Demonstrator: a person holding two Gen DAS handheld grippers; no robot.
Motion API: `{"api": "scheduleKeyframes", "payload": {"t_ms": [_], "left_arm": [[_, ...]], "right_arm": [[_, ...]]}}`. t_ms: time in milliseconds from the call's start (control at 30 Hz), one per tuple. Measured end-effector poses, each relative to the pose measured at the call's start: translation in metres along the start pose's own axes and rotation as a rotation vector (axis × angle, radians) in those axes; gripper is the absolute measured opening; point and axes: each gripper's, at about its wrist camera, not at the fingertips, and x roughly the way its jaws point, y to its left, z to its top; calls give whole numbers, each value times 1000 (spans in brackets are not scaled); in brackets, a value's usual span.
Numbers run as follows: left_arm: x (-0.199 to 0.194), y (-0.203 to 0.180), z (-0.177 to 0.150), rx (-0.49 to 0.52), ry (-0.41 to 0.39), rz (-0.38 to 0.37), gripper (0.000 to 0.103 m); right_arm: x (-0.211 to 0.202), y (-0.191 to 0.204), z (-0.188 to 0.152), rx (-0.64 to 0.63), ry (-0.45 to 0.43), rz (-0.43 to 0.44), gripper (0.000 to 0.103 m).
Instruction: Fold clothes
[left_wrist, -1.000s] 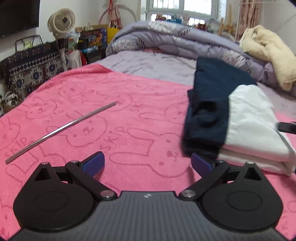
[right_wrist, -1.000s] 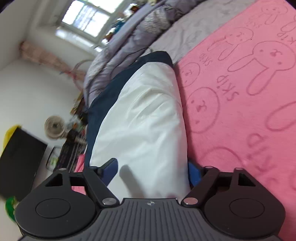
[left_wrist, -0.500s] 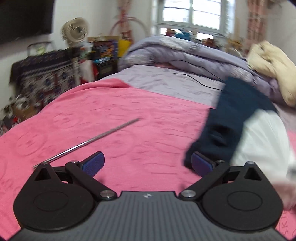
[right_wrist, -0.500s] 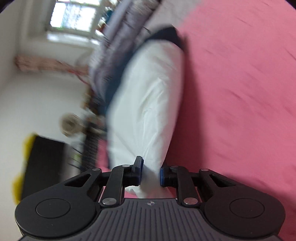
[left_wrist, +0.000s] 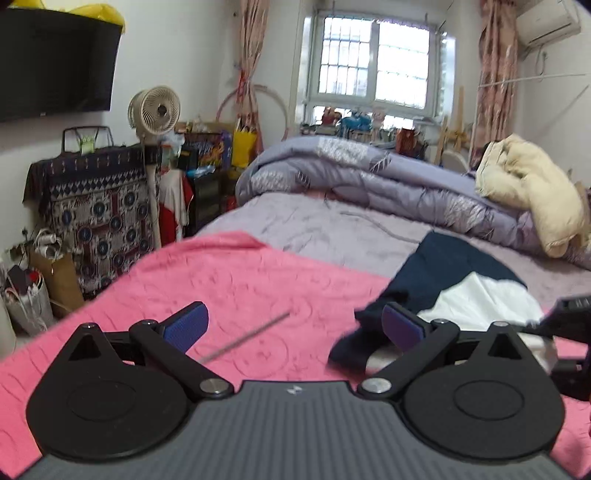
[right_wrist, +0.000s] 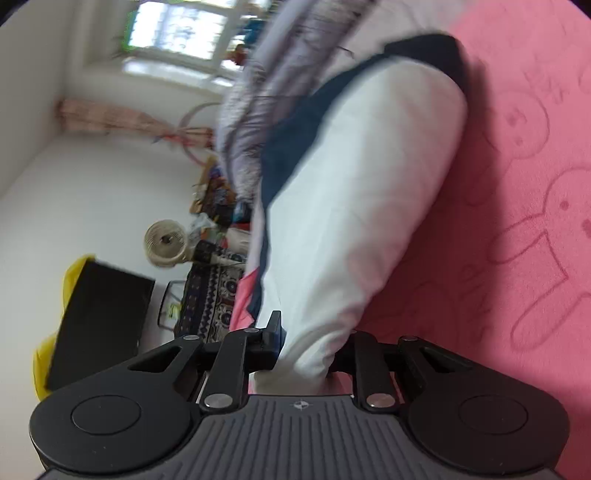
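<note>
White-and-navy garment (right_wrist: 354, 206) pinched in right gripper (right_wrist: 310, 350) jaws; left gripper (left_wrist: 293, 325) gapes empty at 9 o'clock. Lift evenly, avoiding unfolding.

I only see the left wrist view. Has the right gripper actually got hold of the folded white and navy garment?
Observer: Yes. The right gripper is shut on the white end of the folded white and navy garment.
Operator: Is the navy layer in the grip too?
Observer: I cannot tell. Only white cloth shows between the fingers, and a navy edge runs down close beside one of them.
</note>
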Motion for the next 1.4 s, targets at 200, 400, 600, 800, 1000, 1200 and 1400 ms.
{"api": "scheduleKeyframes", "payload": {"t_ms": [200, 400, 600, 800, 1000, 1200, 1400], "left_arm": [[-44, -5, 0, 7, -9, -165, 102], [-53, -60, -35, 148, 26, -232, 103], [-6, -92, -76, 336, 99, -80, 103], [12, -67, -96, 291, 181, -9, 103], [18, -57, -107, 221, 211, -23, 103], [29, -33, -115, 80, 266, -50, 103], [24, -29, -110, 136, 250, -32, 103]], "right_arm": [[-59, -30, -73, -10, 105, -83, 20], [-95, -28, -104, -76, 102, -54, 20], [-113, -1, -109, -320, 196, -188, 66], [-171, 52, -93, -772, -7, -338, 64], [-44, 116, -79, -1086, 20, -329, 43], [110, 71, -22, -974, 155, -547, 38], [97, 68, -19, -1002, 141, -491, 41]]}}
